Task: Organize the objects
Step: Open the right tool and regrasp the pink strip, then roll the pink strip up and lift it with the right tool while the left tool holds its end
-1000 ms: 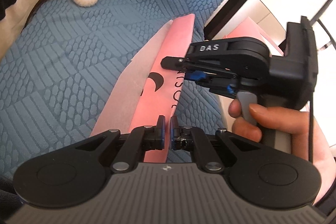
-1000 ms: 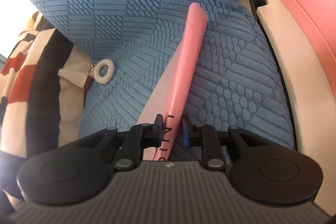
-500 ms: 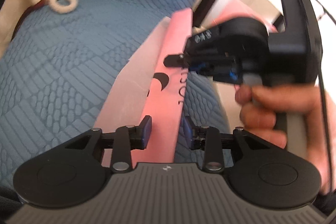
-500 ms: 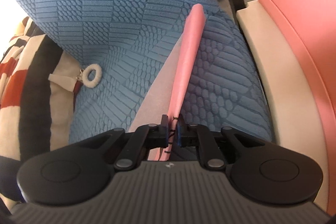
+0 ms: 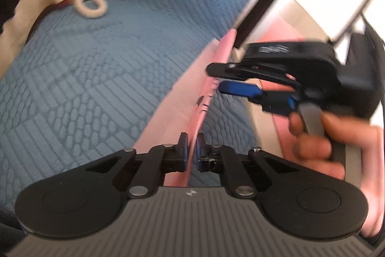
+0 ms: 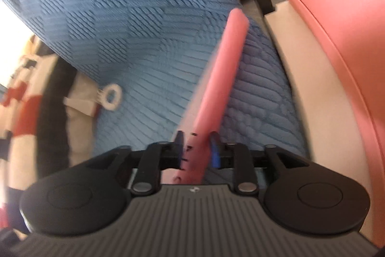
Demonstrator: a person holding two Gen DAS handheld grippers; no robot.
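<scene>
At lower centre, the left hand-held gripper (image 5: 190, 152) clamps the flat pink paper package (image 5: 204, 98); the right hand-held gripper (image 6: 196, 152), jaws just widening, straddles it. Beyond spreads the blue textured quilt (image 5: 108, 69), with a white fabric ring (image 5: 91, 5) at upper left.

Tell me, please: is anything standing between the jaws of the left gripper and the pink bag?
Nothing visible does. The left gripper is shut directly on the near edge of the pink bag, with no other thing between. The right gripper has just been opening; the bag passes between its jaws too, over the blue cover.
</scene>
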